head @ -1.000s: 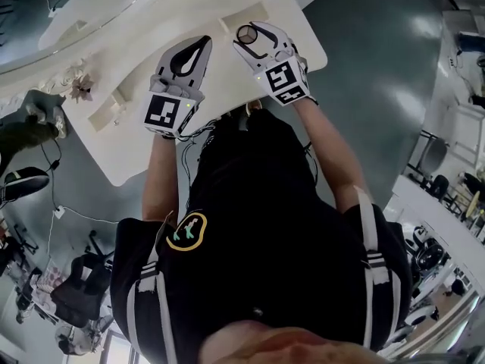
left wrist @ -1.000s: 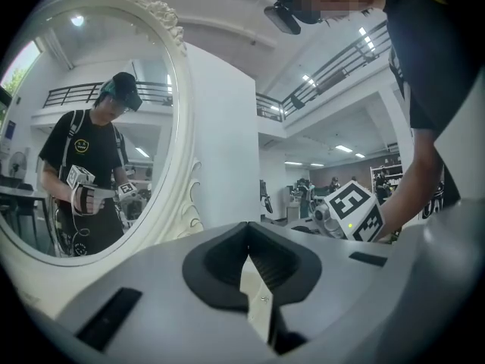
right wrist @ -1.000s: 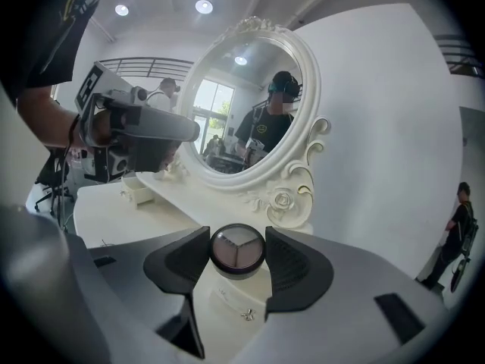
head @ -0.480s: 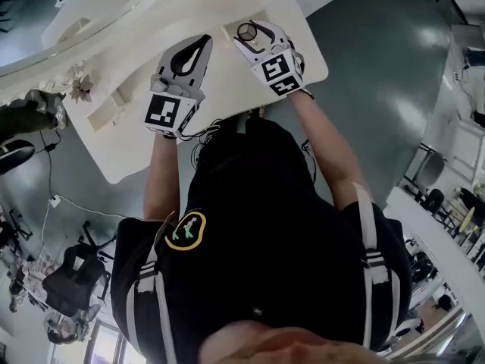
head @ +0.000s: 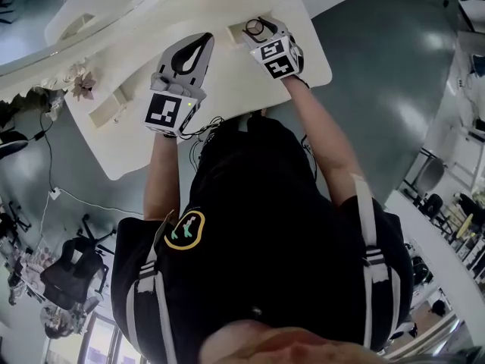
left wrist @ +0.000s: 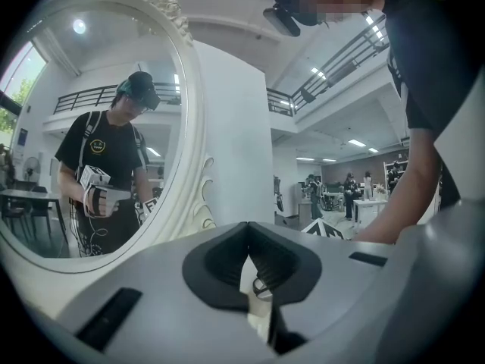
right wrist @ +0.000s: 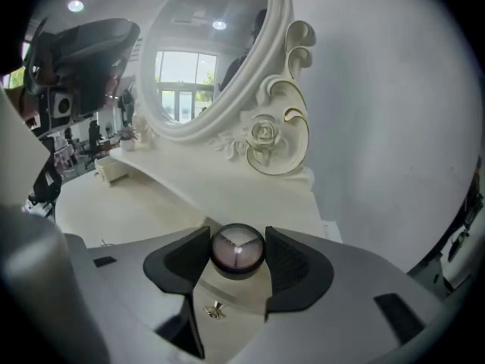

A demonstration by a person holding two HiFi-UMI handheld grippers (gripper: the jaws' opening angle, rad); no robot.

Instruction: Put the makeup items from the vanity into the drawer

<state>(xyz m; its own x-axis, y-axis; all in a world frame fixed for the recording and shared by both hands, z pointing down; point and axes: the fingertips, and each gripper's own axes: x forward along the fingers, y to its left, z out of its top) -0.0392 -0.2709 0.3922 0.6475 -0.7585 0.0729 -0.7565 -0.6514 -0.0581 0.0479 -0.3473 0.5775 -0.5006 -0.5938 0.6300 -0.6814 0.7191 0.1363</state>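
Observation:
My right gripper (head: 256,26) is shut on a small round jar (right wrist: 237,250) with a dark rim and a clear lid. It holds the jar at the vanity's (head: 227,89) back right, over a small cream drawer (head: 236,30). A brass knob (right wrist: 214,310) shows just below the jar. My left gripper (head: 203,41) hovers over the middle of the vanity top, to the left of the right one. Its jaws are shut tip to tip (left wrist: 248,243) with nothing between them.
An oval mirror (right wrist: 204,51) in an ornate cream frame stands behind the vanity top, and it reflects the person (left wrist: 110,180). Another small drawer box (head: 114,111) and a flower ornament (head: 82,86) sit at the left. The vanity's right edge (head: 324,61) drops to the grey floor.
My right gripper has moved farther out toward the vanity's back right with the jar still in it. The left gripper has stayed where it was.

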